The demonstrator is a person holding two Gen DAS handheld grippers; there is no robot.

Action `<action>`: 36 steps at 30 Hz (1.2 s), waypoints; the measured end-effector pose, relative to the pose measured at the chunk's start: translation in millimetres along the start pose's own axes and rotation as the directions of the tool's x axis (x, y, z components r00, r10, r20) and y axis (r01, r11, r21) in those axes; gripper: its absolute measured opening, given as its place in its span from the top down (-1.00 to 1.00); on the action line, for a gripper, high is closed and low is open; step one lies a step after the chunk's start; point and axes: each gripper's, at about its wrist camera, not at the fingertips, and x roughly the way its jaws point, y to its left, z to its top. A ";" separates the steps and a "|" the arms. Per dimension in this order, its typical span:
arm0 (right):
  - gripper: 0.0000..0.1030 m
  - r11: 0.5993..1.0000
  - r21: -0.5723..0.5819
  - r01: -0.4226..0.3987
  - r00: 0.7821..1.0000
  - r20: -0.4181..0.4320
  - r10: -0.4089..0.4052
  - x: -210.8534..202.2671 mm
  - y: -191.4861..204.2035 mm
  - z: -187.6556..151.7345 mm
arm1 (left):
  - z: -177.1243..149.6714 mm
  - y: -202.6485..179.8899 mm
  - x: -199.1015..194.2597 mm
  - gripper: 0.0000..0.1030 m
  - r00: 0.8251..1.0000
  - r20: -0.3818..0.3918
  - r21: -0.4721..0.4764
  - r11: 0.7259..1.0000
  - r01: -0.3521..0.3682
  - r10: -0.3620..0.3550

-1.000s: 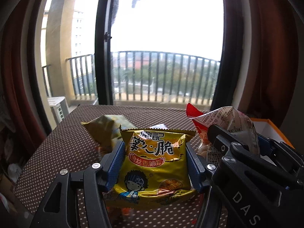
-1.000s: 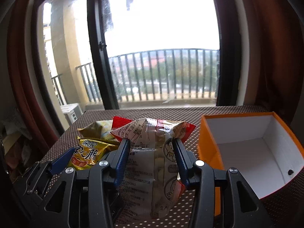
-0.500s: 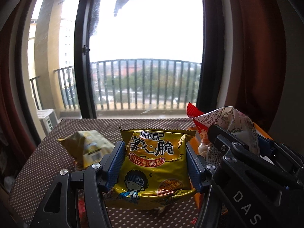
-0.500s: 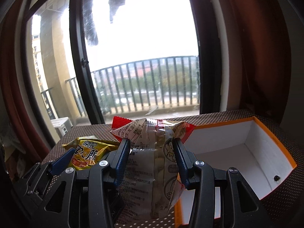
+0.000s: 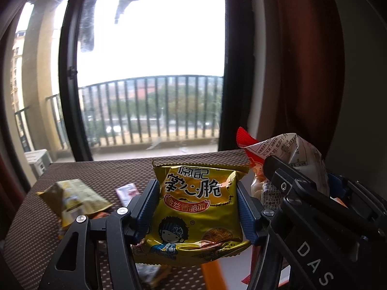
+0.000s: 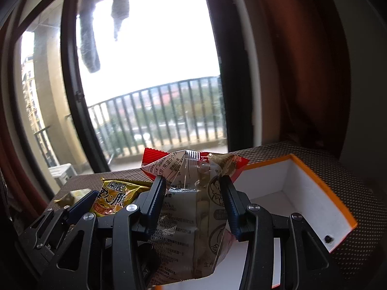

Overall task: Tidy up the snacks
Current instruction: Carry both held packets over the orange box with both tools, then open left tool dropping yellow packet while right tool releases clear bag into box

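Left wrist view: the left gripper (image 5: pixel 197 201) clamps a yellow noodle packet (image 5: pixel 197 207) upright between its jaws. The right gripper (image 6: pixel 193 198) pinches a clear-and-red snack bag (image 6: pixel 191 215), the orange box (image 6: pixel 324 188) open just beyond.

Left gripper (image 5: pixel 197 207): jaws clamped on yellow noodle-snack packet (image 5: pixel 197 205). Right gripper (image 5: pixel 297 186) alongside, gripping red-edged clear packet (image 5: pixel 290 149). Gold packet (image 5: pixel 72 198) on dotted brown surface (image 5: pixel 31 236).

Yellow noodle packet (image 5: pixel 197 207), red-edged clear snack bag (image 6: pixel 193 207), orange box with white inside (image 6: pixel 300 193), brown dotted tablecloth (image 5: pixel 96 176)
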 end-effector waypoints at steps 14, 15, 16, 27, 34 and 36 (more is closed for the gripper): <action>0.03 0.990 0.064 0.124 0.992 -0.040 -0.122 18.8 -66.2 3.1 | 4.3 -28.3 72.4 -0.23 0.979 -0.153 0.057 0.988 0.142 -0.132; 0.03 0.989 0.067 0.132 0.990 -0.050 -0.129 21.3 -70.3 2.3 | 3.9 -29.5 76.4 -0.23 0.979 -0.156 0.063 0.988 0.143 -0.132; 0.03 0.988 0.071 0.136 0.989 -0.066 -0.132 25.3 -74.4 1.3 | 3.5 -30.7 80.7 -0.23 0.977 -0.164 0.073 0.986 0.149 -0.135; 0.03 0.984 0.103 0.143 0.974 -0.190 -0.122 63.2 -96.7 -9.2 | 5.6 -23.0 137.7 -0.31 0.947 -0.302 0.079 0.988 0.135 -0.105; 0.04 0.989 0.072 0.131 0.972 -0.207 -0.114 81.7 -87.7 -8.4 | 9.4 -7.6 159.0 -0.59 0.943 -0.322 0.073 0.992 0.108 -0.079; 0.03 0.989 0.067 0.132 0.966 -0.232 -0.113 87.3 -85.2 -8.2 | 10.1 -7.2 161.2 -0.60 0.939 -0.334 0.071 0.992 0.106 -0.076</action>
